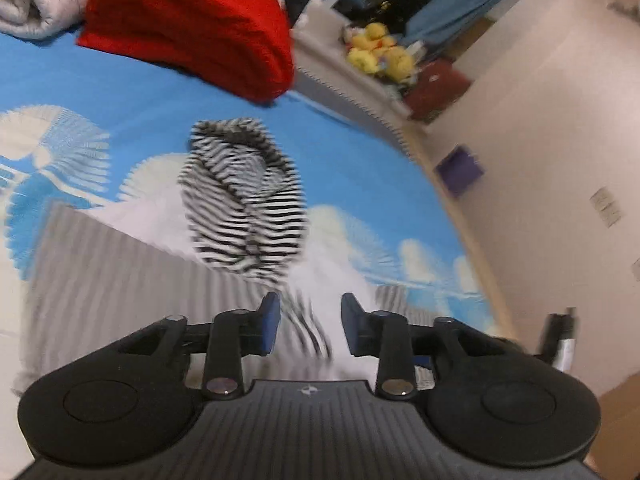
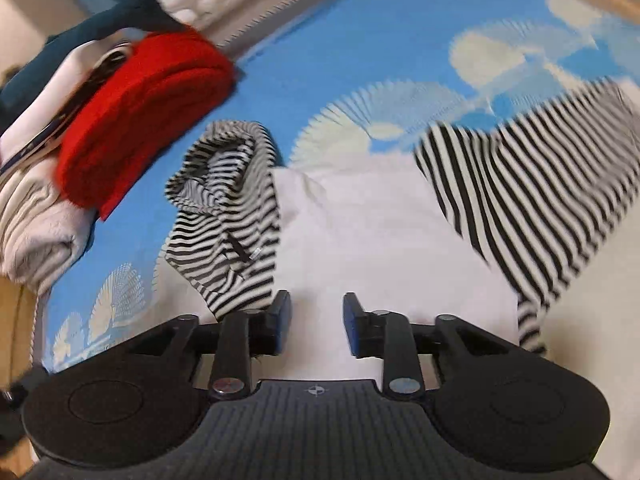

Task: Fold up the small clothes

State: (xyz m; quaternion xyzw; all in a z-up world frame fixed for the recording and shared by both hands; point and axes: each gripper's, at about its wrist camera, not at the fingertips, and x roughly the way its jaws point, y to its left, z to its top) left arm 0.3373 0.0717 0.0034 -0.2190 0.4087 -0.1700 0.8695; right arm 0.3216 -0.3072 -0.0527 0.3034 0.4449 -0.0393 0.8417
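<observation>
Both my left claw [image 1: 308, 324] and right claw [image 2: 316, 322] gape empty, and the striped hood [image 2: 228, 208] lies ahead-left of the right one, lengthwise toward it.

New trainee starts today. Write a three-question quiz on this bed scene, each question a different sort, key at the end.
1. True or false: the right tongs are clamped on the striped hood.
2. Multiple choice: what lies beyond the striped hood, toward the head of the blue bedsheet? A) a green towel B) a folded red garment C) a pair of shoes
3. Fill in: the striped hood belongs to a garment with a ____ body.

Key:
1. False; both pairs of tongs, left too, stand open with nothing gripped.
2. B
3. white
</observation>
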